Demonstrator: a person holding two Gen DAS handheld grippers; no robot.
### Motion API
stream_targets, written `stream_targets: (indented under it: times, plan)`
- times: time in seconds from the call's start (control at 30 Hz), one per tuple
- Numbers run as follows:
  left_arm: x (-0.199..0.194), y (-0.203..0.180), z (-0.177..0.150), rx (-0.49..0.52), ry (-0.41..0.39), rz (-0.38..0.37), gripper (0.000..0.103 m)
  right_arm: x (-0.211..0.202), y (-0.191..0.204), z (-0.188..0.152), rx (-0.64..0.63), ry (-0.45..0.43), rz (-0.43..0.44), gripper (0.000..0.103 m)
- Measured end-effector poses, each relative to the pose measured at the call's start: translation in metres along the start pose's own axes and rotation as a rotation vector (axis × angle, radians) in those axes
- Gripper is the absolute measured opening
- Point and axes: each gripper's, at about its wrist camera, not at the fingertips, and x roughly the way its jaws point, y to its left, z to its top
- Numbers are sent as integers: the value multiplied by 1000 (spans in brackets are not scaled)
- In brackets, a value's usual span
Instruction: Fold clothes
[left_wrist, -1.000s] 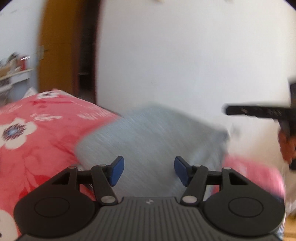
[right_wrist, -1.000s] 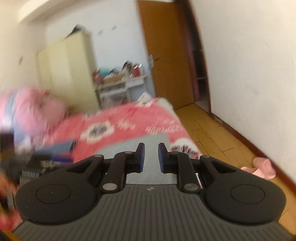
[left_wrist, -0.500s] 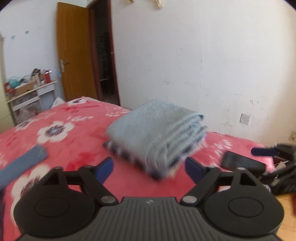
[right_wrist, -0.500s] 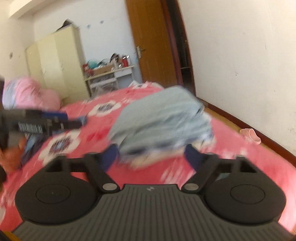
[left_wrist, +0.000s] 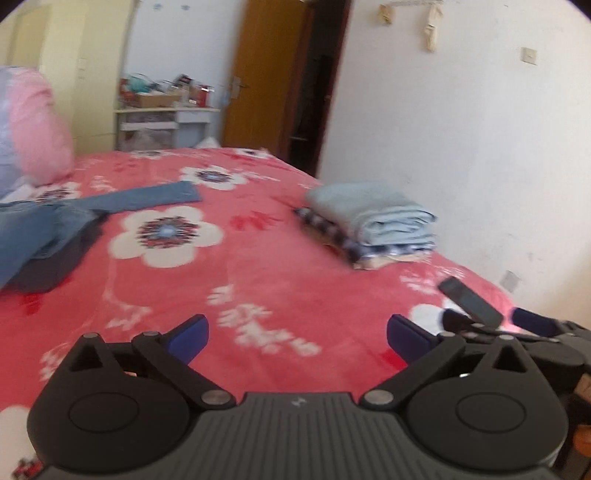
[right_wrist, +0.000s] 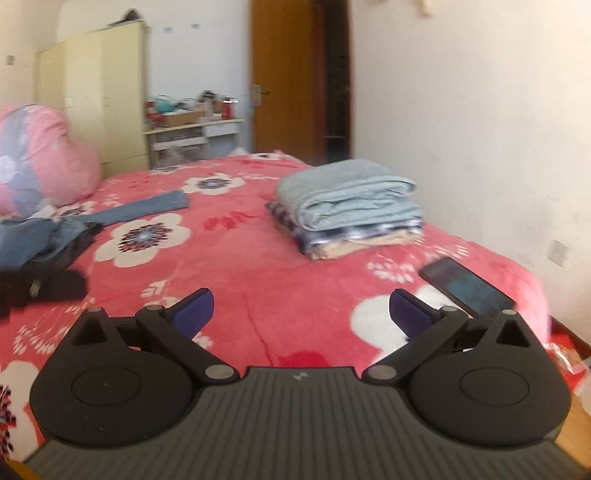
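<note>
Red bedding with white flowers (right_wrist: 258, 266) covers the bed that fills both views, with a wardrobe (right_wrist: 107, 103) and a brown door (right_wrist: 284, 81) behind it. Near the bed's right edge sits a stack of folded clothes (right_wrist: 351, 210), a pale blue piece on top. Left of the stack, well apart from it, lies a loose heap of unfolded blue clothes (left_wrist: 48, 225). In front of the stack, toward the cameras, a dark phone (right_wrist: 467, 288) rests on the bedding. The left gripper (left_wrist: 297, 339) hovers with its jaws spread wide and nothing between them. The right gripper (right_wrist: 301, 314) is the same, spread wide and holding nothing.
</note>
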Motion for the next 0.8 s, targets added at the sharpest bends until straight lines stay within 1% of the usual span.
stream_targets:
  times: [0.03,0.17,0.3,0.37,0.47,0.57,0.67,0.8]
  plan:
    - [-7,3,-2,-10,-10,13,103,-5,4,0,9,2,-22,102]
    - [-27,12,-5,-39,-23,40,103,-23,11,-7,59,18,-47,102]
    - [-38,5,-7,20,-65,137,103,-36,19,-11,83,20,-57,102]
    - [-40,4,-7,30,-71,144,103,-38,21,-10,82,19,-51,102]
    - [-42,3,-7,43,-78,151,103,-41,18,-3,109,41,-53,102]
    - [-41,5,-5,29,-64,147,103,-45,14,2,133,23,-59,102]
    - [-41,5,-6,43,-67,152,103,-50,14,6,115,-3,-87,102]
    - [-48,3,-10,66,-106,137,103,-53,17,8,80,-14,-114,102]
